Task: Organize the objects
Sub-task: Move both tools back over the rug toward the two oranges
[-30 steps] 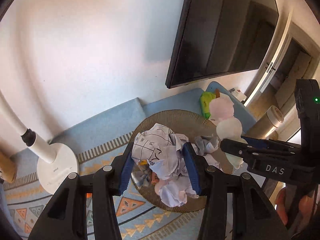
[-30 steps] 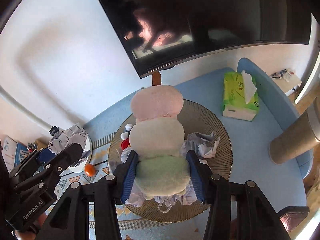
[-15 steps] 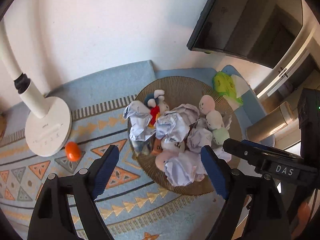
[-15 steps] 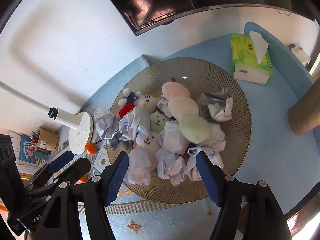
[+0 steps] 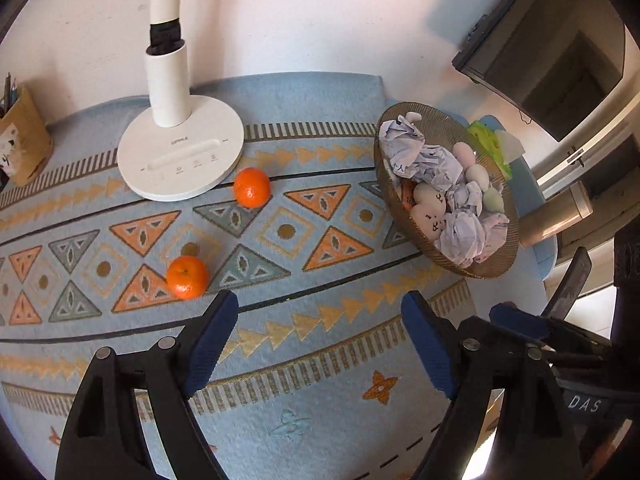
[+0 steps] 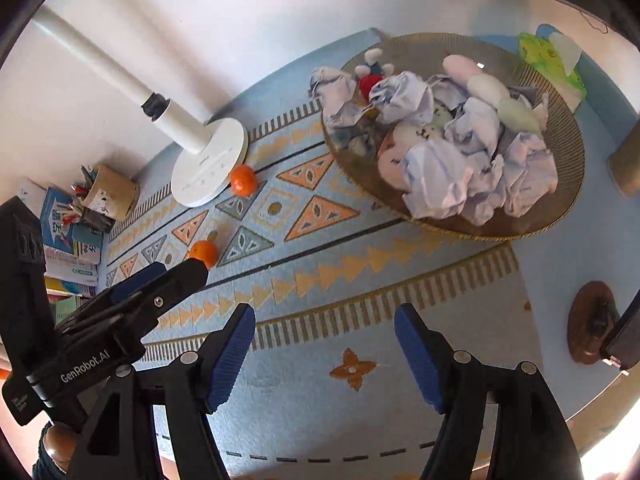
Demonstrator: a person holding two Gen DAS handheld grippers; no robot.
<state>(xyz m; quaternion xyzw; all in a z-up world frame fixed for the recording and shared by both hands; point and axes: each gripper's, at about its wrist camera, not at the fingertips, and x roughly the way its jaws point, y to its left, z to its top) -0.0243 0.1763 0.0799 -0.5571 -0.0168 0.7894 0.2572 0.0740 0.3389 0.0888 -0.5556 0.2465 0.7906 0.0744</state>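
Item: two oranges on the patterned mat covering the bench. Near orange [image 5: 187, 277] lies just beyond and left of the left gripper [image 5: 320, 344]; far orange [image 5: 251, 187] touches the lamp base [image 5: 180, 160]. Round, no long axis. Left hand nearer; right gripper [image 6: 324, 350] well apart. Both sets of fingers wide, having just been opening, nothing between them. Basket [image 5: 480, 268] of crumpled paper and plush toys stands right.

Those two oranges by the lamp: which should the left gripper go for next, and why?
Probably the nearer orange. It lies loose on the mat just ahead of the left gripper, whose jaws have just been opening and hold nothing. The basket already holds the paper and toys, so the fruit looks like what is left.
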